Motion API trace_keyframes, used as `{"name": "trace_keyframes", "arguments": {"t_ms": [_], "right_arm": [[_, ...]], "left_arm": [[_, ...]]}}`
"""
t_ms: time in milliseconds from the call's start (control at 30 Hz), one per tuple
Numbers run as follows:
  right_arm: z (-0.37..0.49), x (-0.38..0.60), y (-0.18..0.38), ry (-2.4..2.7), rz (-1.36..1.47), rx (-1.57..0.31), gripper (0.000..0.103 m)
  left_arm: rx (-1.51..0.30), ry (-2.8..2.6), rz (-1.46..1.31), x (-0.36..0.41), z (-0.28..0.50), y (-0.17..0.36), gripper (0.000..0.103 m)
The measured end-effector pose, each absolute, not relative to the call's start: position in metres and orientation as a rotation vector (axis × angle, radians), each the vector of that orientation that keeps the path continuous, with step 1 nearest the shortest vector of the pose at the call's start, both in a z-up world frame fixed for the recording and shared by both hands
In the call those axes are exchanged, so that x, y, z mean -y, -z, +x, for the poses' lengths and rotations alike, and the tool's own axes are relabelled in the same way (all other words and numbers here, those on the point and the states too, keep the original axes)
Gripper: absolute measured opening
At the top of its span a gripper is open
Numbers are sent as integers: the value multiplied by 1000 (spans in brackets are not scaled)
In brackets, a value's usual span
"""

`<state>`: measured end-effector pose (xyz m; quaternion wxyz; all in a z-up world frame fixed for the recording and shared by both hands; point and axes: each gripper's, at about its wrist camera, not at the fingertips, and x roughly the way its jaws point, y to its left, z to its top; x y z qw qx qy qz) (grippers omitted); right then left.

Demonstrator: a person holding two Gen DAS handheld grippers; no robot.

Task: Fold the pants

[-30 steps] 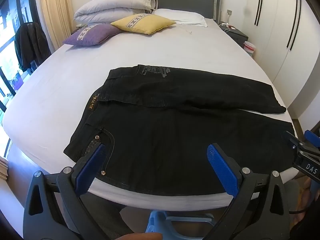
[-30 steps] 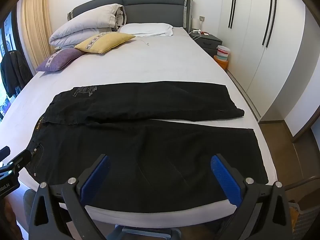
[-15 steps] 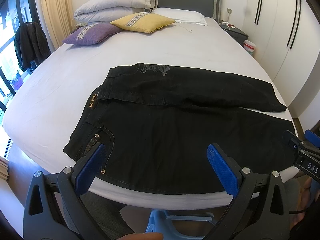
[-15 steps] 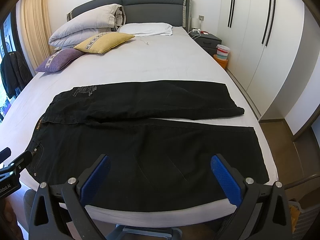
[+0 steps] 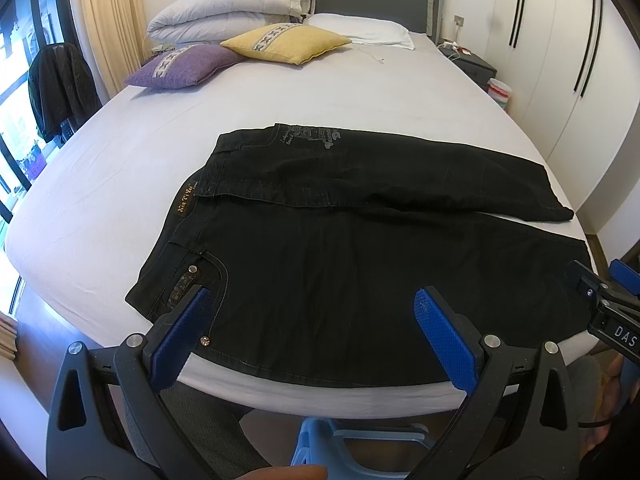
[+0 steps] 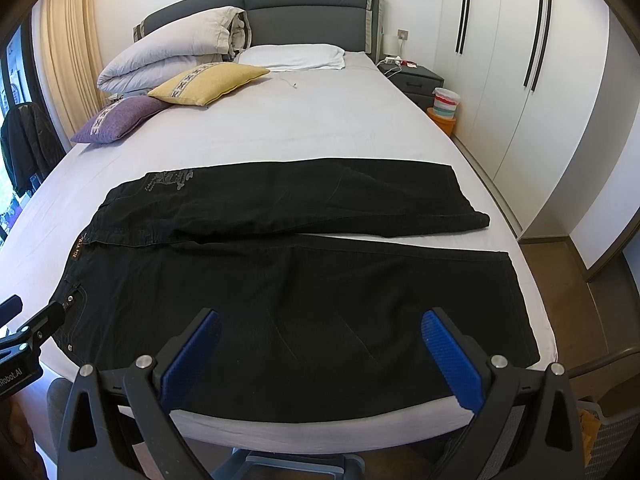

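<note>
The black jeans (image 5: pixel 360 248) lay spread across the foot of the bed (image 5: pixel 280 92), waistband toward the person's left and hems toward the right. The near leg ran flat along the mattress edge. The far leg lay behind it, angled slightly away so a thin wedge of sheet showed between the two hems in the right wrist view. No fold looked to have been made yet.

Both sets of tongs hovered off the near edge of the bed, clear of the cloth. The left tongs (image 5: pixel 310 326) stood wide apart and empty, aimed at the waist and front pocket. The right tongs (image 6: pixel 320 350) were equally wide and empty, aimed at the lower part of the near leg.

Several things could go wrong from here. The near leg reached right to the mattress edge, so a careless tug toward the person would probably drag the denim off the bed. Pinching only the top layer at the waistband would likely leave the underside behind and produce a crooked fold. If the two grips lifted unevenly, the heavy fabric might sag in the middle and bunch. Because the legs splayed at the hems, laying one over the other without squaring them first would probably leave the edges mismatched.
</note>
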<state>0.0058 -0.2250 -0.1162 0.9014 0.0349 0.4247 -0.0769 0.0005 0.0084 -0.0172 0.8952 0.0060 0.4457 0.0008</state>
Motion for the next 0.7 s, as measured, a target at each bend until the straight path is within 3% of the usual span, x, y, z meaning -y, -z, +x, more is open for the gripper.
{"name": "trace_keyframes", "arguments": {"t_ms": [700], "right_arm": [[5, 225, 117, 158, 75, -880, 103]], "left_arm": [[-930, 0, 16, -8, 0, 16, 103]]}}
